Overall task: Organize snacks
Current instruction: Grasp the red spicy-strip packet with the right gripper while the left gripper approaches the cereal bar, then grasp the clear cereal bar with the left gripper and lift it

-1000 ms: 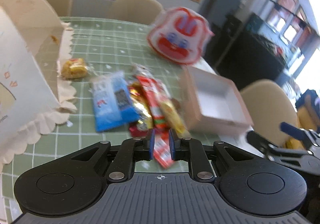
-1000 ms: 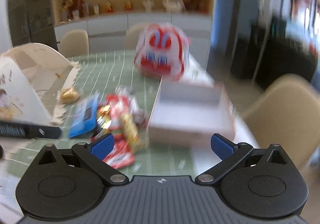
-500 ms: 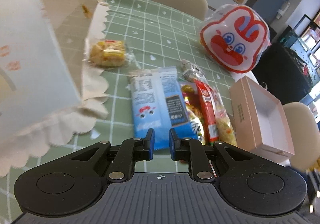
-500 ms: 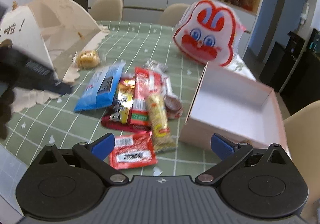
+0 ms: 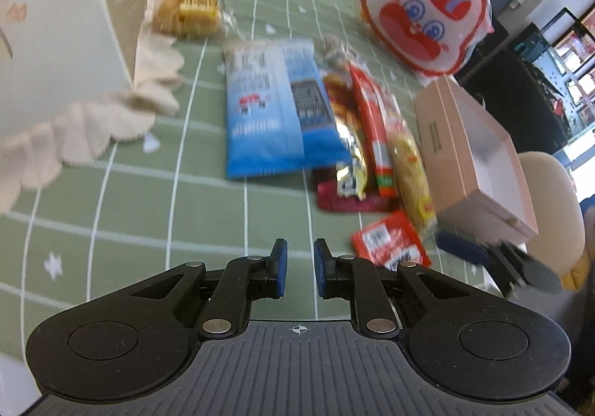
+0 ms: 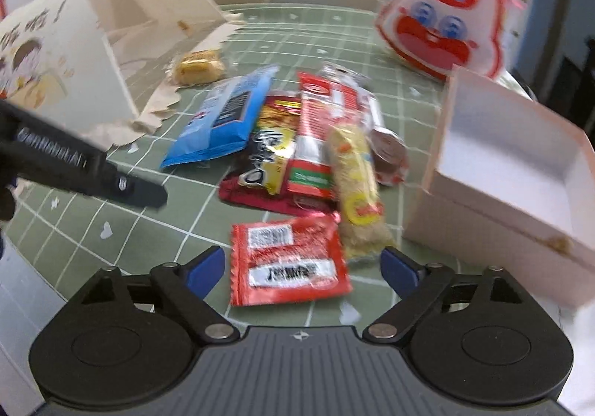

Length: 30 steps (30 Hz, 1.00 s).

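Green checked counter [image 5: 111, 207] under you, chairs beyond. Ahead-right of your right tongs [image 6: 303, 267], spread wide and released, the pink box [image 6: 513, 170] sits bare inside. The red packet [image 6: 288, 261] lies between their tips. Left tongs [image 5: 296, 267]: nearly clenched, gripping nothing, blue bag [image 5: 271, 107] ahead.

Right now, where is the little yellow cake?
The little yellow cake lies on the green tablecloth at the far left, beside the scalloped paper box, just beyond the blue snack bag.
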Available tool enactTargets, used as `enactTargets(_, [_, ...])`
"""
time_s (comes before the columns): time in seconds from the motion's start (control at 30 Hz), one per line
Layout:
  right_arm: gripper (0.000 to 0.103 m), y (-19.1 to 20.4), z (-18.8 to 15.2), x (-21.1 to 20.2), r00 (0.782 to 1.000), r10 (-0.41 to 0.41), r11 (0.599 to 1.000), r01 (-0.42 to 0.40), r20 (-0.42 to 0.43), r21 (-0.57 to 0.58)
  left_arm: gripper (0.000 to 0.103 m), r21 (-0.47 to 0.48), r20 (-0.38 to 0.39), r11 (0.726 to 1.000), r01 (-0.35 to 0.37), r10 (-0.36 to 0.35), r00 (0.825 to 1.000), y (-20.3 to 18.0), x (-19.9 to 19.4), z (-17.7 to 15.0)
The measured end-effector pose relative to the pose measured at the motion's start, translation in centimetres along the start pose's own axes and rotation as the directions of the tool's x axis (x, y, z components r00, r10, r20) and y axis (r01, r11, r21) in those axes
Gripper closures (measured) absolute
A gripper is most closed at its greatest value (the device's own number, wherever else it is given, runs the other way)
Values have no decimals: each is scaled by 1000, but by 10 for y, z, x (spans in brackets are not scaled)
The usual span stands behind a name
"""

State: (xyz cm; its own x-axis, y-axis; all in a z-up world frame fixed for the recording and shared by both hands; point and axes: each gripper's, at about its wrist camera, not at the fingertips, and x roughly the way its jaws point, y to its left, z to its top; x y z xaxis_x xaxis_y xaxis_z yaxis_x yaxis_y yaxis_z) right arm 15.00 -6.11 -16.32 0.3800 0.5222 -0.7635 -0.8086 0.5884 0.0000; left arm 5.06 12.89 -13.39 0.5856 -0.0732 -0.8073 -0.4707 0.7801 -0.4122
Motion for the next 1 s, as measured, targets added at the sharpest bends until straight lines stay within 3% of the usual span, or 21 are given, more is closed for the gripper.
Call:
enactTargets(0.1, [22,0,-1,8,999,16,1000,-17,-28,-16,85,-27,-12,999,31,-31,999,-2,1,-6])
enactTargets(0.13, [30,0,-2,7,1000,15,1000,-15,-28,-25,85,-31,-12,999,40,-40,999,-5,1,-7])
enactTargets(0.2, [35,-1,-7,0,1000,19,999,-20,-25,-33,85,-32,-10,998,58,-58,998,-11,4,-6])
enactTargets(0.27, [50,-1,-12,-15,1000,27,999,-27,-6,-43,85,-22,-14,997,74,-74,997,-20,9,-4])
enactTargets(0.47, [52,-7,-35,-41,999,12,998,-14,-32,-65,85,44,-44,991,124,-122,992,-54,29,-3])
enactTargets(0.6, [52,-24,-49,-55,998,-43,998,42,-38,-37,85,12,-33,991,133,-132,991,-71,41,7])
enactTargets(0.7, [35,-42,-58,-61,997,-64,998,65,-47,24,85,-6,60,995,103,-102,993,-94,49,21])
enactTargets(0.77, [31,-53,-62,-63,995,-76,995,80,-64,65,85,45,127,999,25,-30,991,-115,55,29])
enactTargets(0.87, [27,-64,-69,-69,992,-111,990,116,-60,86,85,106,133,987,-119,105,985,-139,69,35])
enactTargets(1.0, [25,-80,-77,-71,988,-139,980,146,-62,133,78,161,116,966,-203,186,976,-153,86,34])
